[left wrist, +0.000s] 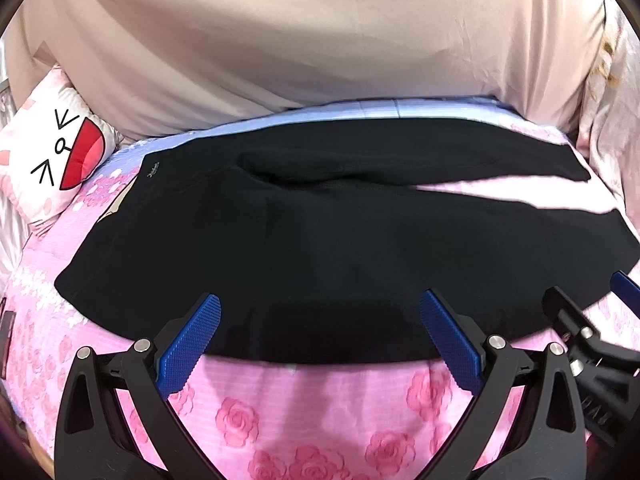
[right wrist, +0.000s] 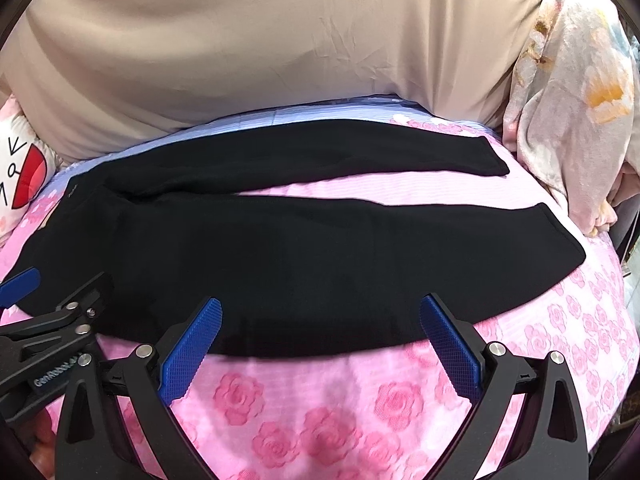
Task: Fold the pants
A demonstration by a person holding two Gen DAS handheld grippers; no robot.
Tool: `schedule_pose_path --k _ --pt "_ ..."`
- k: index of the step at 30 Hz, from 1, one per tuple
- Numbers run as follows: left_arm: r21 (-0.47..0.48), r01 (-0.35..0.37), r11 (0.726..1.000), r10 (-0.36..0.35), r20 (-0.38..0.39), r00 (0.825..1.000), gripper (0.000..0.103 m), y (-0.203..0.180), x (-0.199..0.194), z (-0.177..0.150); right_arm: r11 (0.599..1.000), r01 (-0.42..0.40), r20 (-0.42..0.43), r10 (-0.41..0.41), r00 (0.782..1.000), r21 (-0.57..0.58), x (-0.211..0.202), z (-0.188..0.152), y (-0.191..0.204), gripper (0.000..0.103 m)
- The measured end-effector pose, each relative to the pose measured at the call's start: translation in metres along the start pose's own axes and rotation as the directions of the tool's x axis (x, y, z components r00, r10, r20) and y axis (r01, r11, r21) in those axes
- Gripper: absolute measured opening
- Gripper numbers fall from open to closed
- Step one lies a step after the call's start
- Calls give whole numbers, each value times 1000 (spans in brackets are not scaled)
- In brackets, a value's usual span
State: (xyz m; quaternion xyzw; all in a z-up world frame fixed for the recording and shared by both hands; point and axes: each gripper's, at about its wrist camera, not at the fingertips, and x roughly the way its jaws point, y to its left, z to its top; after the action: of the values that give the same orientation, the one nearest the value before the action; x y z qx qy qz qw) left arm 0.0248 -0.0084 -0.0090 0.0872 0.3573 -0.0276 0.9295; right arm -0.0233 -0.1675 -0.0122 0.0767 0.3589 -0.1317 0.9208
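We see the black pants spread flat across the pink bedsheet, legs apart, no fold made yet. Our left gripper and right gripper hover spread wide at the near edge, gripping nothing.

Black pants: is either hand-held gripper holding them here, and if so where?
Nothing is held. The left hand-held gripper and the right hand-held gripper are both open, poised at the near edge of the black pants, which lie spread on the pink bedspread.
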Motion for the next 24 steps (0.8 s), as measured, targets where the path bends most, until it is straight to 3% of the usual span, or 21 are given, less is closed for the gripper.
schedule_pose_path --k 3,7,8,12,16,19,24 --pt "-64 24 998 -23 17 1000 98 12 10 7 999 -23 -15 23 1000 49 16 17 -29 98" --pt "-145 47 988 -45 19 999 98 38 31 26 990 -5 -51 13 999 138 58 61 -101 98" --pt "-150 44 988 -37 49 998 98 44 32 33 990 8 -56 0 998 142 70 74 -120 97" --pt "-119 -18 993 22 31 999 98 72 53 67 986 50 -36 -44 998 162 115 122 -183 97" --pt "-140 -68 988 82 99 992 98 114 68 108 986 65 -39 -60 997 154 173 171 -236 96" --pt "-207 -81 975 98 70 993 98 166 98 139 988 75 -74 -66 995 136 216 200 -262 96" --pt "-281 -127 951 109 -79 991 98 248 174 165 989 87 -112 -74 991 119 260 222 -283 96"
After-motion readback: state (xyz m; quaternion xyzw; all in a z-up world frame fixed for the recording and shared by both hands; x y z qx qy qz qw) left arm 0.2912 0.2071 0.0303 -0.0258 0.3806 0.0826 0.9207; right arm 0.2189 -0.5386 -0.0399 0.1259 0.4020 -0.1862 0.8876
